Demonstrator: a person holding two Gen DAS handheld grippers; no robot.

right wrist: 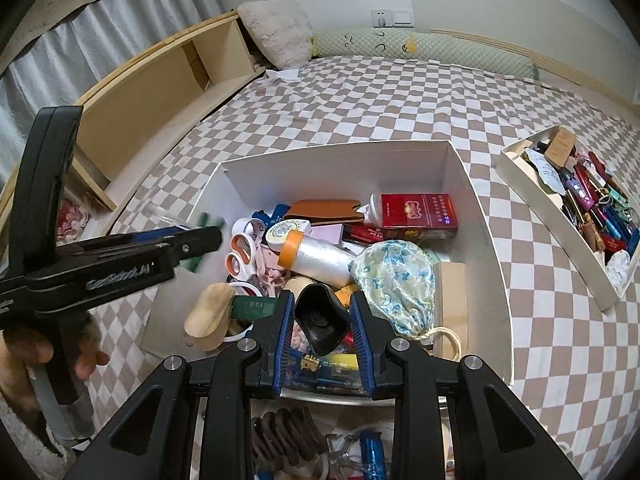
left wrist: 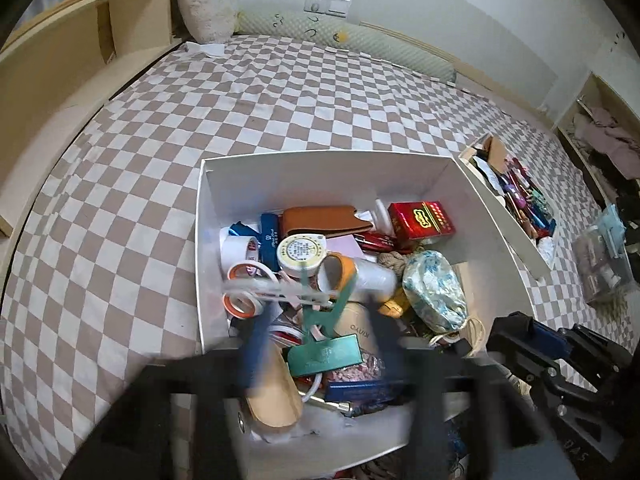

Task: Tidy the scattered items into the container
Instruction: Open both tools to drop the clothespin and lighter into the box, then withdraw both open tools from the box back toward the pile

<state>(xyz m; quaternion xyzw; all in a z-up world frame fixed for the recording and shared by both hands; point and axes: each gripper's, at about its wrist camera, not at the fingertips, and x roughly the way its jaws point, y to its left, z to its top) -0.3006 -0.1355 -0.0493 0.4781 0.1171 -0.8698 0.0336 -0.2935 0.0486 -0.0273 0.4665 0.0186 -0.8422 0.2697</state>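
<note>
A white box (left wrist: 320, 168) (right wrist: 336, 160) on the checkered bed holds many items: a red carton (left wrist: 422, 220) (right wrist: 418, 210), orange-handled scissors (left wrist: 248, 284) (right wrist: 240, 256), a floral pouch (left wrist: 434, 290) (right wrist: 394, 284), a brown wallet (left wrist: 324, 220). My left gripper (left wrist: 320, 316) is motion-blurred over the box's near end, fingers apart, with a green flat tool (left wrist: 324, 344) below between them; it also shows in the right wrist view (right wrist: 200, 240). My right gripper (right wrist: 322, 304) is shut on a black funnel-shaped cap (right wrist: 320, 318) above the box's near end.
A second white tray (right wrist: 560, 200) (left wrist: 512, 208) full of small items lies on the bed to the right. A wooden shelf (right wrist: 160, 92), a fluffy pillow (right wrist: 276, 32) and a long bolster (right wrist: 424, 46) line the bed's far side. Loose items (right wrist: 304, 436) lie below my right gripper.
</note>
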